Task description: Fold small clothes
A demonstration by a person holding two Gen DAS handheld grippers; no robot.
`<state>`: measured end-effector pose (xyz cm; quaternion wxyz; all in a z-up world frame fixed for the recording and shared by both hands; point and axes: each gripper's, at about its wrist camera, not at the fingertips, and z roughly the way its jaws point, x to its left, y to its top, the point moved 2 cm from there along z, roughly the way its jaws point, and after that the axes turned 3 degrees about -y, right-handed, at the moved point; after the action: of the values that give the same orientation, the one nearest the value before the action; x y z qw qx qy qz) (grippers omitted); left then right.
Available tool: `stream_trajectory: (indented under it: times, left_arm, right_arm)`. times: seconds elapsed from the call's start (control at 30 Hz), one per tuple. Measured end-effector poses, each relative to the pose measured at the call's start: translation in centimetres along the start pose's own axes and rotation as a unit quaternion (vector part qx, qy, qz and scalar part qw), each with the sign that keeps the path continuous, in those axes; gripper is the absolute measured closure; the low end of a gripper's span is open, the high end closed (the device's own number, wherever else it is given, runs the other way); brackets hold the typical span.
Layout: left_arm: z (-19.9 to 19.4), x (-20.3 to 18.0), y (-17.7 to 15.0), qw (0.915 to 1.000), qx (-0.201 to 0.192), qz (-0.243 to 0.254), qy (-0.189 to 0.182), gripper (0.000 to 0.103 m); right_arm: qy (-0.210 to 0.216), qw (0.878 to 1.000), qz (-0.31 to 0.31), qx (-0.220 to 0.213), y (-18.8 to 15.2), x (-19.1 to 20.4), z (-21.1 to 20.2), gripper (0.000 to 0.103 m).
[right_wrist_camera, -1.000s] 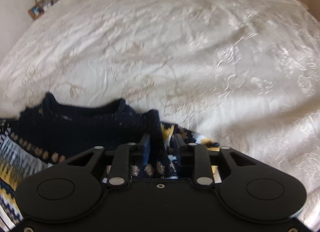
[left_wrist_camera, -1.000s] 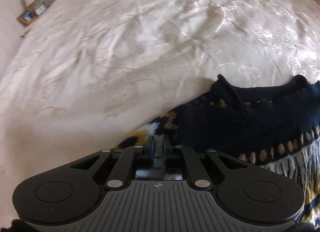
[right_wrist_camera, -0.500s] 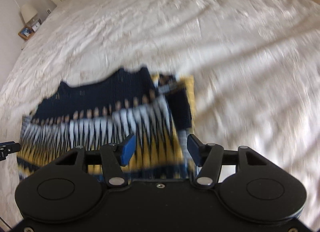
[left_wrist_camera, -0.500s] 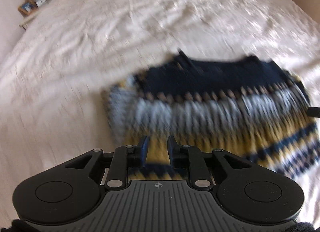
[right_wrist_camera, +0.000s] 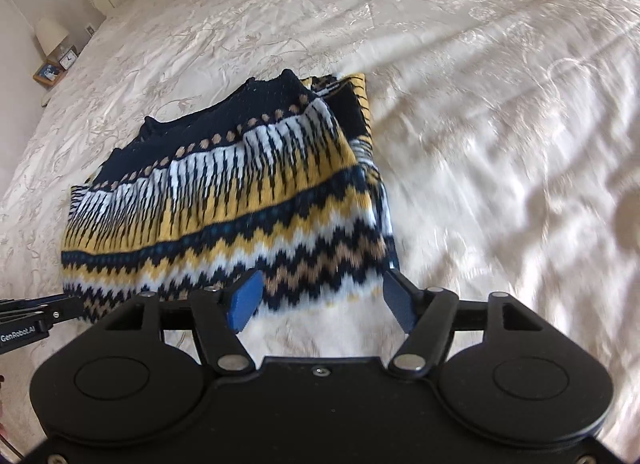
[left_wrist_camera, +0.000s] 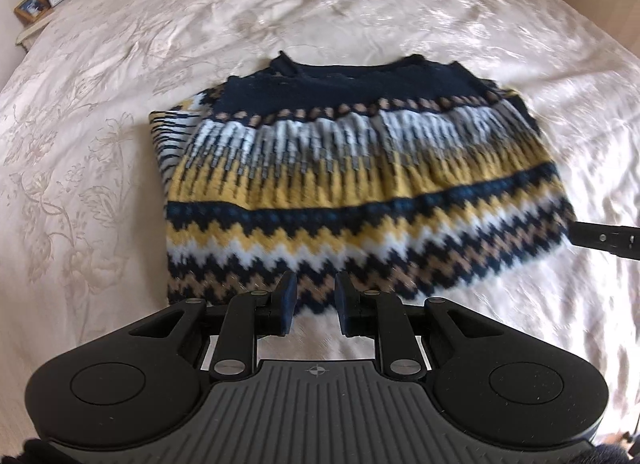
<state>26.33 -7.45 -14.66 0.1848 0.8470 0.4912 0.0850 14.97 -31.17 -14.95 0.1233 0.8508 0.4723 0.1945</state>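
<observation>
Two claws hover empty above the folded patterned sweater [left_wrist_camera: 360,188] lying flat on the cream bedspread [left_wrist_camera: 100,144]; my left gripper [left_wrist_camera: 316,304] gapes narrowly, my right gripper [right_wrist_camera: 320,300] wide, apparently released so the fold rests.

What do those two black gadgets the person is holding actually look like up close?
Both are matte black. The left gripper has a grey ribbed plate with a small compass-like mark, two round discs, silver rivets on its linkage bars, and dark navy fingers. The right gripper has a plain black body and brighter blue fingers. White "GenRobot.AI" lettering marks the left one's side.
</observation>
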Motion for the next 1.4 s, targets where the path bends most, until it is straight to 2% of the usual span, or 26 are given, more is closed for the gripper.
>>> stream_trajectory:
  times: [0.17,0.27,0.33,0.53,0.7,0.9,1.4]
  left_arm:
    - [-1.0,-1.3,-0.8,0.9999,-0.011,0.012,0.002,0.083]
    - [-1.7,-1.7,-0.9,0.9998,-0.019,-0.001,0.01,0.083]
    - [-1.9,-1.9,-0.8,0.9996,-0.017,-0.009,0.02,0.083]
    - [-2.6,-3.2,-0.4,0.9989,-0.026,-0.011,0.038,0.083]
    - [-2.3,-5.0,0.5,0.9995,-0.003,-0.018,0.025,0.083]
    - [-2.3,-7.2,1.4,0.9983,0.0,-0.037,0.045,0.083]
    - [-0.7,-10.7,4.8,0.9939,0.008,-0.064,0.089,0.083]
  right_arm:
    - [0.006,1.0,0.015,-0.007,-1.8,-0.3,-1.5,0.021]
    - [0.015,1.0,0.014,-0.008,-2.4,-0.5,-2.0,0.011]
    - [0.02,1.0,0.012,-0.007,-2.6,-0.6,-2.1,0.001]
    - [0.051,0.999,0.013,-0.007,-2.1,-1.4,-2.0,0.0]
    - [0.086,0.996,0.032,-0.011,-0.7,-2.9,-1.6,0.0]
    - [0.133,0.99,0.051,0.022,1.9,-5.1,0.0,0.0]
    - [0.171,0.983,0.042,0.048,8.7,-9.4,5.7,0.0]
